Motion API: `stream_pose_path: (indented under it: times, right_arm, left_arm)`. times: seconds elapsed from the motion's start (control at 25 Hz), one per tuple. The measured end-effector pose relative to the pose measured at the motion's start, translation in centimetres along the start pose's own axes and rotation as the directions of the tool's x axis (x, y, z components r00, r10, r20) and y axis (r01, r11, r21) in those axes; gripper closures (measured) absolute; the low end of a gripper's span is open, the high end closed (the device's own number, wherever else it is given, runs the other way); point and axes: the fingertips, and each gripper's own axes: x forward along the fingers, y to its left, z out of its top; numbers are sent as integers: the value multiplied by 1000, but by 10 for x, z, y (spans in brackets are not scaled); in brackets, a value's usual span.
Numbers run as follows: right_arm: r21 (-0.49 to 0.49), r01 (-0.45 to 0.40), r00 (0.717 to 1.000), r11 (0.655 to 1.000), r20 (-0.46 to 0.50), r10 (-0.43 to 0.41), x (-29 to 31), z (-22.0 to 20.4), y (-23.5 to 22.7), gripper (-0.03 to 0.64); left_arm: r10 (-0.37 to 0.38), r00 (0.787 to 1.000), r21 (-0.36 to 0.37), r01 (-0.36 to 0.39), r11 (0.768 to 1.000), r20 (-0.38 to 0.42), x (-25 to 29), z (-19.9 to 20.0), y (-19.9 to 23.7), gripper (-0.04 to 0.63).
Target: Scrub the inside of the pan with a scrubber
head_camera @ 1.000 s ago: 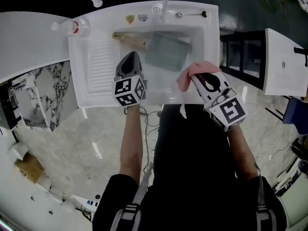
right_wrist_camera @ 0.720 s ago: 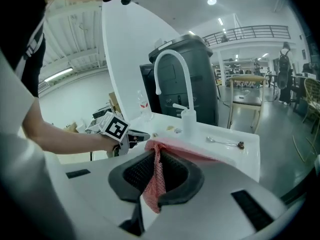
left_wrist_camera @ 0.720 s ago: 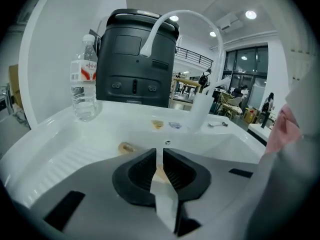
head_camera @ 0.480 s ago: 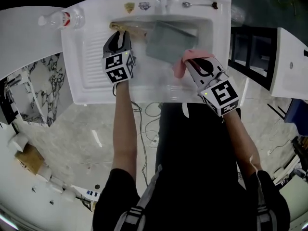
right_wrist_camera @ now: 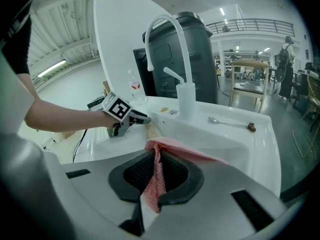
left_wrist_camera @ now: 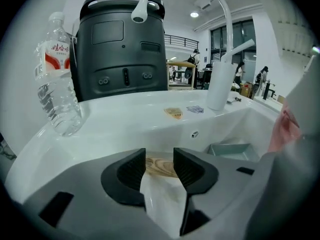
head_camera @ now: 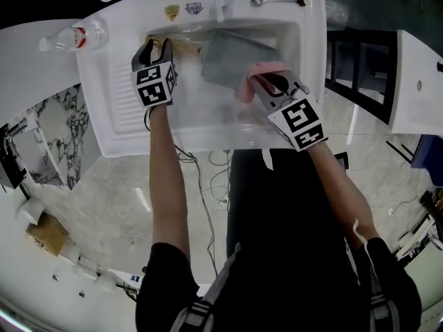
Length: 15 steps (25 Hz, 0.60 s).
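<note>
The step in hand is judged to be the approach: the pan is not yet steadied and no scrubbing is begun.

At the upper left of the head view, the left hand-held gripper (head_camera: 154,47) is held over the left end of the basin of the white sink (head_camera: 104,116). Its jaws have just been opening and are seen well apart in the left gripper view. The pan's wooden handle (left_wrist_camera: 161,167) is framed in the gap at their tips, but no pad is seen pressing on it, so nothing is gripped. Whether the tips touch the wood cannot be told.

To the right, the grey pan (head_camera: 232,61) lies in the basin, in the upper middle of the frame. At its right edge the pink mesh scrubber (head_camera: 246,88) is clamped between the closed jaws of the right hand-held gripper (head_camera: 261,81), with a fold draped over the tips. Contact between scrubber and pan cannot be made out.

For the next move, the left jaws would need to be closed on the handle so that the pan is held steady. The scrubber would then be lowered onto the pan's inside and rubbed across it.
</note>
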Motion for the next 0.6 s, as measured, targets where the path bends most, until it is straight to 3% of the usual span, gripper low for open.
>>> stream_pose_path:
  times: [0.36, 0.6]
  right_arm:
    - [20, 16, 998, 1000, -54, -15, 27, -18, -8, 574]
    - [16, 0, 996, 1000, -85, 1, 59, -34, -7, 574]
  left_arm:
    - [10, 998, 59, -7, 998, -57, 12, -6, 6, 413]
    - [10, 997, 54, -6, 999, -81, 13, -7, 6, 410]
